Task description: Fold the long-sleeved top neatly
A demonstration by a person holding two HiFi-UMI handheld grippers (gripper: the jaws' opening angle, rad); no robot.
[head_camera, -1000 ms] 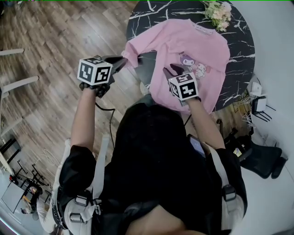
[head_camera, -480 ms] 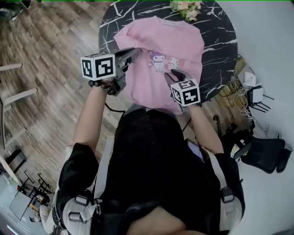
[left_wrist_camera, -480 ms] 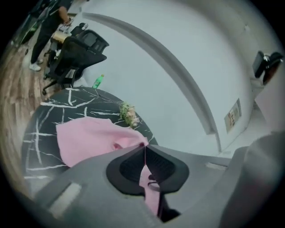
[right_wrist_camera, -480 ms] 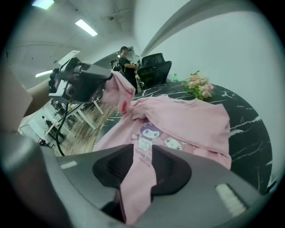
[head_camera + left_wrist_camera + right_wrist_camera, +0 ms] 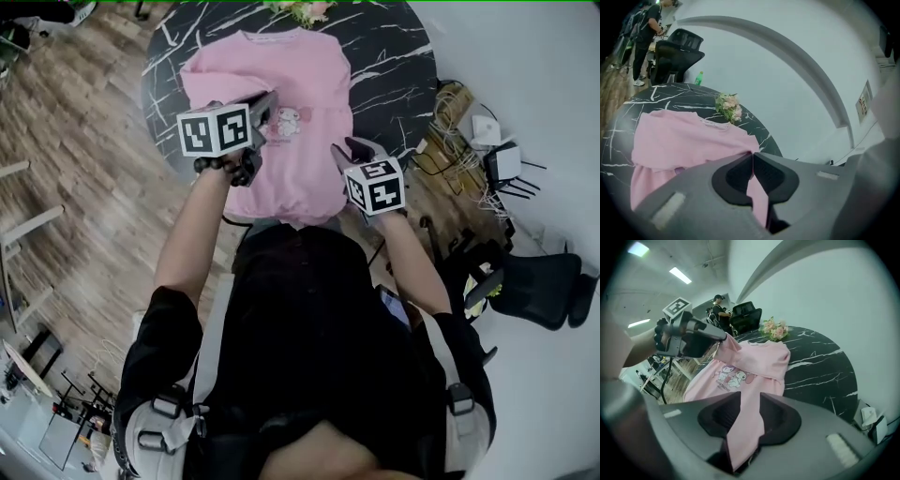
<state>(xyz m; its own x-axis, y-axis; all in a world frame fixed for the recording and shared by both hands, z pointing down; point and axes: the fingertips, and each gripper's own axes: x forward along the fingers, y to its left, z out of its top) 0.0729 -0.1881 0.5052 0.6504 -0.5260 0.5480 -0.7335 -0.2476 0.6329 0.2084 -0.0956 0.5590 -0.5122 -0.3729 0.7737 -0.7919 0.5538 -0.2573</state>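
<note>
The pink long-sleeved top (image 5: 281,70) lies on the round black marble table (image 5: 398,66), collar at the far side, cartoon print (image 5: 292,117) facing up. My left gripper (image 5: 269,101) hovers over the top's middle, shut on a thin strip of its pink fabric (image 5: 757,197); in the left gripper view the jaws (image 5: 753,157) meet on it. My right gripper (image 5: 352,150) is at the top's near right edge, shut on a wider fold of pink cloth (image 5: 746,399). The right gripper view shows the left gripper (image 5: 723,337) lifting a fold above the top (image 5: 754,359).
A small flower bunch (image 5: 302,9) sits at the table's far edge. Right of the table are cables and white boxes (image 5: 487,155) on the floor and a black chair (image 5: 534,291). Wooden floor (image 5: 75,178) lies to the left. A person (image 5: 647,28) stands far off.
Both grippers have moved to the right across the top. The left one has carried its pink fabric from beyond the table's left edge to over the top's middle.
</note>
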